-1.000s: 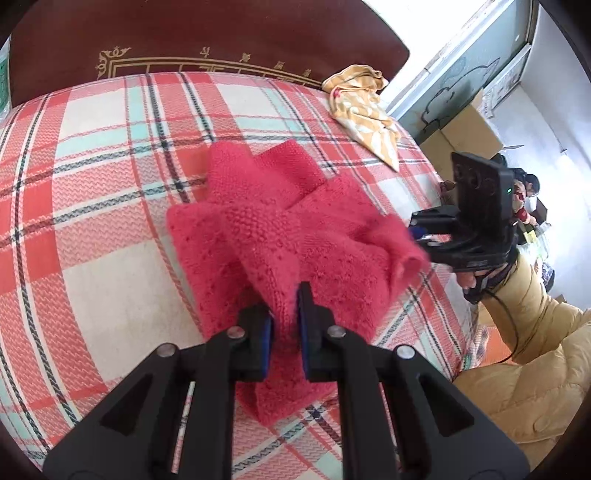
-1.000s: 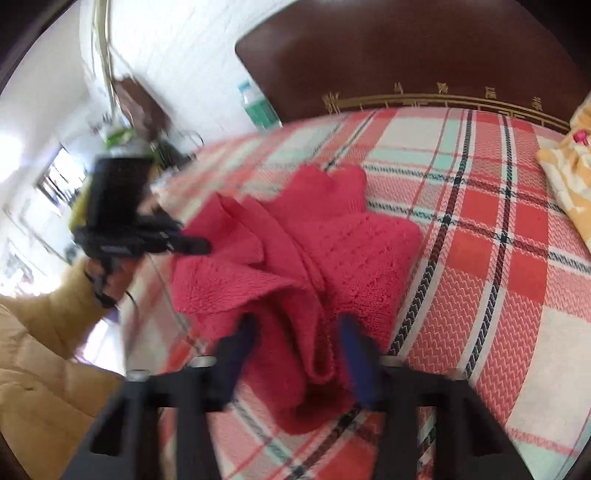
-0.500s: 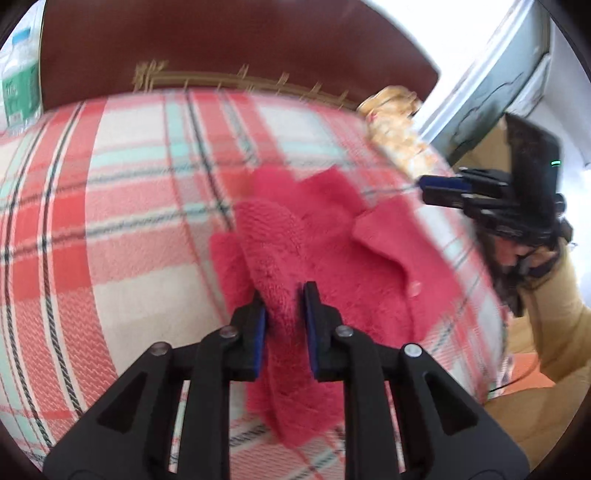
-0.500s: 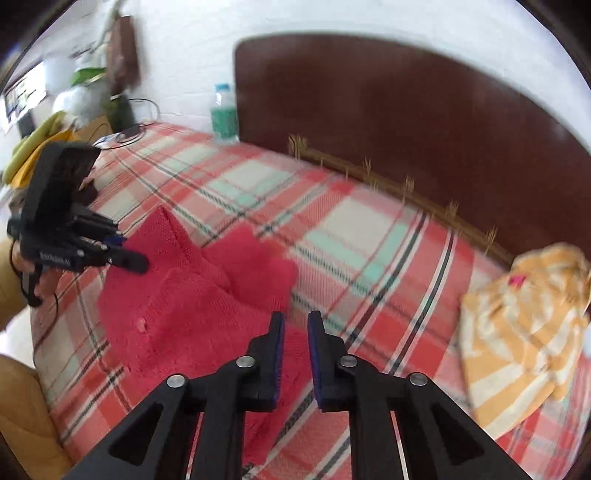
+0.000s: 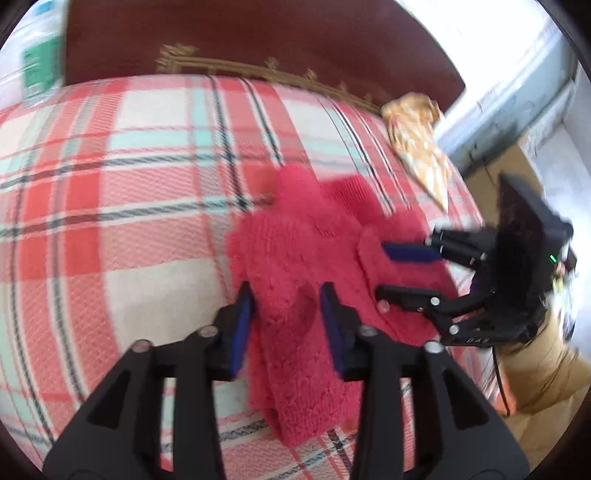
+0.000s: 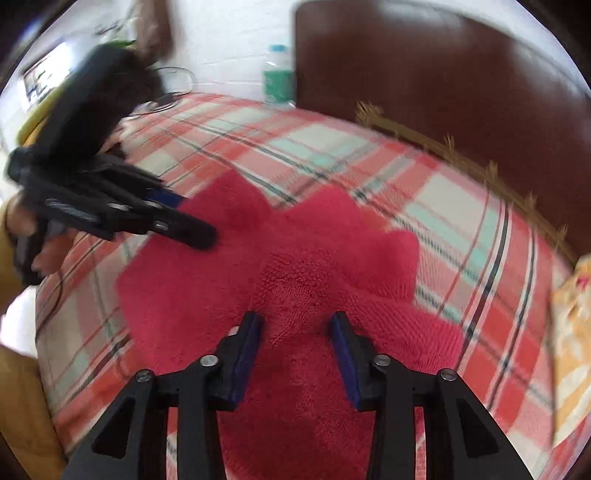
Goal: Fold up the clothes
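A red knitted garment [image 5: 314, 266] lies bunched on the plaid bedspread [image 5: 129, 206]; it also shows in the right wrist view [image 6: 295, 280]. My left gripper [image 5: 286, 310] is open, its blue pads on either side of a raised fold of the knit. My right gripper [image 6: 297, 339] is open just above the garment's near part. The right gripper shows in the left wrist view [image 5: 402, 273] at the garment's right edge, jaws apart. The left gripper shows in the right wrist view [image 6: 184, 218] at the garment's left edge.
A yellow patterned cloth [image 5: 417, 140] lies at the bed's far right, also in the right wrist view [image 6: 572, 339]. A dark wooden headboard [image 5: 258, 33] stands behind. A green-labelled bottle [image 6: 279, 77] stands beside the bed. A cardboard box [image 5: 513, 173] sits right of the bed.
My left gripper has opened and let go of the red fold it pinched. My right gripper has opened and dropped closer over the garment.
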`<state>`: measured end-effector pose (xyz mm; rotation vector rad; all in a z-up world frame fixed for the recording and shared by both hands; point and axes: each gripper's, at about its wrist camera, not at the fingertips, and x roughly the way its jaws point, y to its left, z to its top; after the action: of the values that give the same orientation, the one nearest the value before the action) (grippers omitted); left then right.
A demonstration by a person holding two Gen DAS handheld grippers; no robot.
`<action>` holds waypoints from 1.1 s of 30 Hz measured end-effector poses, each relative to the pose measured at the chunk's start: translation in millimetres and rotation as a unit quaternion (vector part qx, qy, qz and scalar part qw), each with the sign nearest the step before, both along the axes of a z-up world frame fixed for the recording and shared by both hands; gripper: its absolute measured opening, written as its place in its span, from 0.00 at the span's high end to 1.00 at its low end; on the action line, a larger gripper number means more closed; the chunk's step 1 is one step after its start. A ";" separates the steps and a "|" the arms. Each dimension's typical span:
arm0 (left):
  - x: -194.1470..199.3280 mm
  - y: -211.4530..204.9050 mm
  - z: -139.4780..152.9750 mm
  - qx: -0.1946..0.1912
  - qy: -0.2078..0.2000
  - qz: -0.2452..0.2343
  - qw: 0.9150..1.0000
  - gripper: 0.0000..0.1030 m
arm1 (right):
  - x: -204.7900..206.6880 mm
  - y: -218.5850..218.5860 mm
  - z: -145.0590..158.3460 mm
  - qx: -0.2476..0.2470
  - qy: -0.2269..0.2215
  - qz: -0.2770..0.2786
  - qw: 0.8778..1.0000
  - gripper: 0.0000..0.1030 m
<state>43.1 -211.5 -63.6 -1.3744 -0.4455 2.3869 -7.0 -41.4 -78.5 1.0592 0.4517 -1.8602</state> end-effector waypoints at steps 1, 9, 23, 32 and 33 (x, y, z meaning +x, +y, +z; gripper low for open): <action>5.2 -9.2 5.5 0.010 0.008 0.018 1.000 0.38 | -5.9 6.2 2.8 -0.018 -0.025 -0.012 0.999 0.56; 43.1 -46.6 8.9 0.057 -0.011 0.058 0.997 0.19 | -21.6 91.4 32.8 -0.137 -0.102 -0.114 0.979 0.23; 21.7 -1.9 -27.8 0.091 -0.073 0.002 0.993 0.18 | -37.3 87.8 -20.9 -0.160 -0.207 -0.151 0.953 0.18; 17.2 4.5 -30.2 0.110 -0.102 0.031 0.988 0.21 | -30.7 75.4 -21.2 -0.120 -0.172 -0.147 0.967 0.43; 17.5 6.2 -29.5 0.100 -0.104 0.032 0.989 0.36 | -31.1 76.5 -22.2 -0.118 -0.173 -0.154 0.966 0.47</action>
<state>60.6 -205.3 -93.1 -1.5417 -0.7736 2.1860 -38.1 35.1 -100.8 1.3112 -0.1450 -1.8821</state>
